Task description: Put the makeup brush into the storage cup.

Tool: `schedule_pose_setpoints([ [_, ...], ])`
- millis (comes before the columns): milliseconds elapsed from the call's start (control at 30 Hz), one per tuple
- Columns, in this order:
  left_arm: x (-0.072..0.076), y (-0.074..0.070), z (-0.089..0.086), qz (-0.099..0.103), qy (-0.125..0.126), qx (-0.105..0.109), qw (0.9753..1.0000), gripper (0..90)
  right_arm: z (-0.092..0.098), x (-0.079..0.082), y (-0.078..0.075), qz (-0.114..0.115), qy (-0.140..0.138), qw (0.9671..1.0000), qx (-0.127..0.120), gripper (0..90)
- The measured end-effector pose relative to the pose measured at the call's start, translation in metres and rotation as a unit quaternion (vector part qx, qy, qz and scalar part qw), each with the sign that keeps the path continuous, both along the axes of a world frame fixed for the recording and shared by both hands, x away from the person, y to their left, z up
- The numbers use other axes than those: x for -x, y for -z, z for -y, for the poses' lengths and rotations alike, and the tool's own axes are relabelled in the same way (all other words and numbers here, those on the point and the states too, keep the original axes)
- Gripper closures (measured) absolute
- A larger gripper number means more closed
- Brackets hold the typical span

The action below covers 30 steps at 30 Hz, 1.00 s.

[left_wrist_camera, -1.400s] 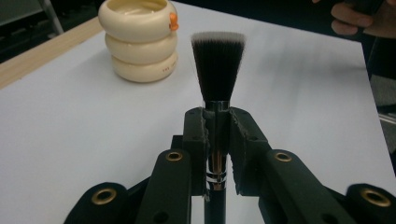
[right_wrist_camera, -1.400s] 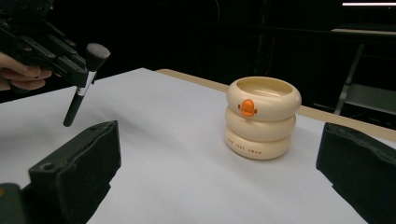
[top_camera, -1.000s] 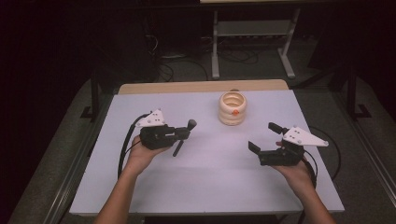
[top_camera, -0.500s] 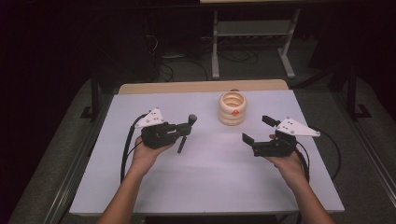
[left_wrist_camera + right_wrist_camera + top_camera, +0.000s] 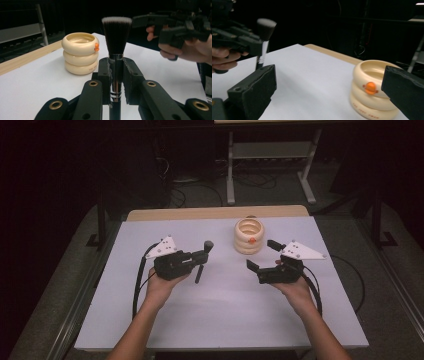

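Note:
My left gripper (image 5: 200, 260) (image 5: 116, 68) is shut on a makeup brush (image 5: 116, 37) (image 5: 203, 259) (image 5: 263, 35), gripped at its silver ferrule, with the dark bristles up and the handle hanging below the jaws. A cream ringed holder (image 5: 249, 236) (image 5: 80, 52) (image 5: 372, 87) with a small orange knob stands at the table's back centre, right of the brush. My right gripper (image 5: 260, 255) (image 5: 329, 92) is open and empty, its jaws wide apart just right of and in front of the holder. Both grippers are held above the white table (image 5: 225, 310).
A bare wooden strip (image 5: 200, 213) runs along the table's far edge. Behind the table stand a metal rack (image 5: 270, 155) and loose cables on the dark floor. Black cables (image 5: 140, 285) trail from both grippers.
Both grippers have moved inward toward the table's centre. The left one carries the brush toward the holder, and the right one has come closer to the holder.

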<state>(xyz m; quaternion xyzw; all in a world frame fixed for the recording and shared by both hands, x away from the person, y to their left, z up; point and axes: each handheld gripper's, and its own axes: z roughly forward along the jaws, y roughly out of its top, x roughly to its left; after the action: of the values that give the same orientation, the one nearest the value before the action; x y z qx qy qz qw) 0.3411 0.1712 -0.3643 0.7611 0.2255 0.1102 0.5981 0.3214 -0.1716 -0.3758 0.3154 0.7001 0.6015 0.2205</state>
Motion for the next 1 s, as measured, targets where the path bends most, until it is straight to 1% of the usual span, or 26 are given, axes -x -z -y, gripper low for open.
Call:
schedule_pose_setpoints([
  [67, 0.0, 0.0, 0.002, 0.003, 0.001, 0.001, 1.0, 77.8, -0.005, 0.001, 0.003, -0.006, -0.008, 0.9999, 0.006, 0.0],
  [100, 0.001, 0.001, 0.003, 0.005, 0.0, -0.001, 1.0, 77.8, -0.007, 0.002, 0.004, -0.006, -0.011, 0.9999, 0.009, 0.0],
  [133, 0.001, 0.001, 0.004, 0.003, -0.002, 0.001, 1.0, 77.8, -0.01, 0.003, 0.005, -0.009, -0.015, 0.9998, 0.009, 0.0],
  [200, 0.001, 0.002, 0.006, 0.004, 0.0, 0.002, 1.0, 77.8, -0.013, 0.004, 0.007, -0.009, -0.019, 0.9997, 0.01, 0.0],
  [267, 0.001, 0.002, 0.009, 0.004, -0.002, 0.003, 1.0, 77.8, -0.018, 0.005, 0.009, -0.014, -0.025, 0.9995, 0.01, 0.0],
  [333, 0.002, 0.002, 0.011, 0.005, -0.004, 0.007, 1.0, 77.8, -0.02, 0.005, 0.01, -0.013, -0.027, 0.9995, 0.01, 0.0],
  [367, 0.003, 0.002, 0.012, 0.008, -0.005, 0.005, 0.9999, 77.8, -0.022, 0.006, 0.01, -0.015, -0.031, 0.9994, 0.008, 0.0],
  [467, 0.004, 0.002, 0.016, 0.009, -0.006, 0.013, 0.9999, 77.8, -0.027, 0.007, 0.011, -0.015, -0.037, 0.9991, 0.011, 0.0],
  [500, 0.004, 0.002, 0.018, 0.013, -0.005, 0.01, 0.9998, 77.8, -0.028, 0.007, 0.012, -0.013, -0.038, 0.9991, 0.01, 0.0],
  [567, 0.004, 0.003, 0.02, 0.013, -0.005, 0.01, 0.9999, 77.8, -0.032, 0.007, 0.013, -0.017, -0.045, 0.9988, 0.008, 0.0],
  [667, 0.004, 0.004, 0.024, 0.012, -0.005, 0.015, 0.9998, 77.7, -0.036, 0.008, 0.014, -0.027, -0.054, 0.9982, -0.007, 0.0],
  [700, 0.004, 0.004, 0.025, 0.013, -0.005, 0.011, 0.9998, 77.8, -0.038, 0.008, 0.015, -0.027, -0.055, 0.9981, -0.007, 0.0],
  [833, 0.005, 0.004, 0.03, 0.014, -0.003, 0.018, 0.9997, 77.8, -0.046, 0.011, 0.016, -0.032, -0.064, 0.9975, -0.001, 0.0],
  [900, 0.005, 0.005, 0.032, 0.016, -0.003, 0.018, 0.9997, 77.8, -0.05, 0.012, 0.018, -0.034, -0.068, 0.9971, 0.003, 0.0],
  [933, 0.005, 0.005, 0.033, 0.015, -0.001, 0.014, 0.9998, 77.8, -0.052, 0.012, 0.018, -0.035, -0.071, 0.9968, 0.005, 1.4],
  [1000, 0.006, 0.005, 0.035, 0.015, -0.001, 0.018, 0.9997, 77.7, -0.055, 0.013, 0.019, -0.038, -0.074, 0.9965, 0.007, 3.0],
])
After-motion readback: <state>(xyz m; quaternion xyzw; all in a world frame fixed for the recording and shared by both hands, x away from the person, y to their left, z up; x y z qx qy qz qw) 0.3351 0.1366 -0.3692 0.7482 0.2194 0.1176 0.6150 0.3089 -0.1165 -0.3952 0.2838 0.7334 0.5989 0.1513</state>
